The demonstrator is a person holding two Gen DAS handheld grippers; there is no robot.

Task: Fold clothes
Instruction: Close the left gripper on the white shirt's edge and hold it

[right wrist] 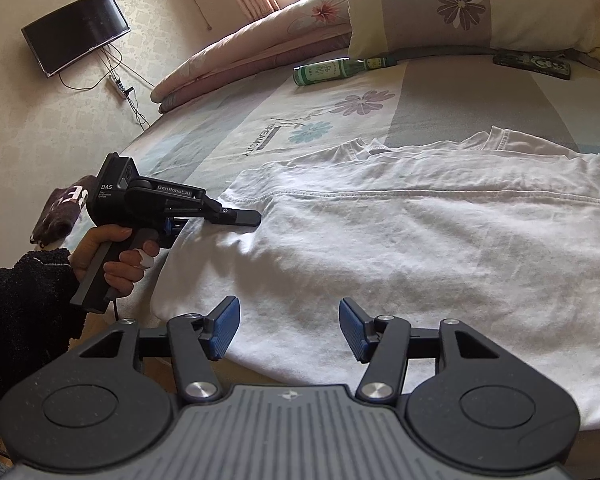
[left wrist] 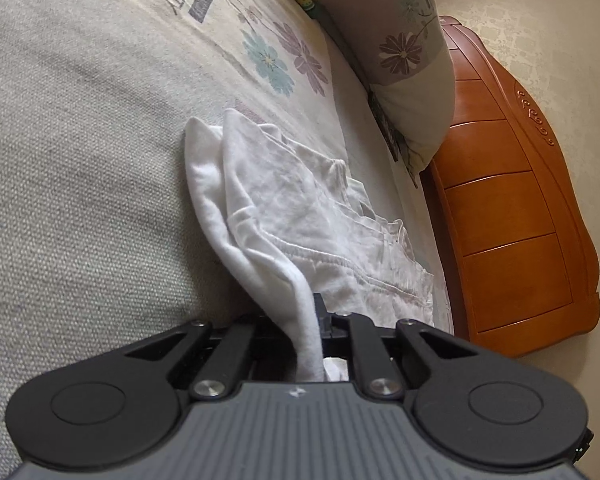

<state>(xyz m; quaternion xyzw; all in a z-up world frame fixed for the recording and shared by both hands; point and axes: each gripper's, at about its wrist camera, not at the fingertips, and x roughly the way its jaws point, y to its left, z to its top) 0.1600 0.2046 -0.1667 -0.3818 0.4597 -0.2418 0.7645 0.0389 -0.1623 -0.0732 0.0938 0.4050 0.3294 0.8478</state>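
Observation:
A white T-shirt (right wrist: 380,248) lies spread across the bed, its hem toward the near edge. In the right wrist view my left gripper (right wrist: 252,218), held by a hand in a dark sleeve, pinches the shirt's left edge. The left wrist view shows that gripper (left wrist: 316,320) shut on a fold of the white T-shirt (left wrist: 284,200), the cloth running up between the fingers. My right gripper (right wrist: 288,312) hangs open just over the shirt's near hem, with nothing pressed between its blue pads (right wrist: 224,328).
A green bottle (right wrist: 332,70), a dark flat case (right wrist: 532,64) and a flowered pillow (right wrist: 480,4) lie at the head of the bed. A folded quilt (right wrist: 252,52) sits at the far side. A dark garment (right wrist: 64,208) lies at the left. A wooden headboard (left wrist: 512,208) closes the right.

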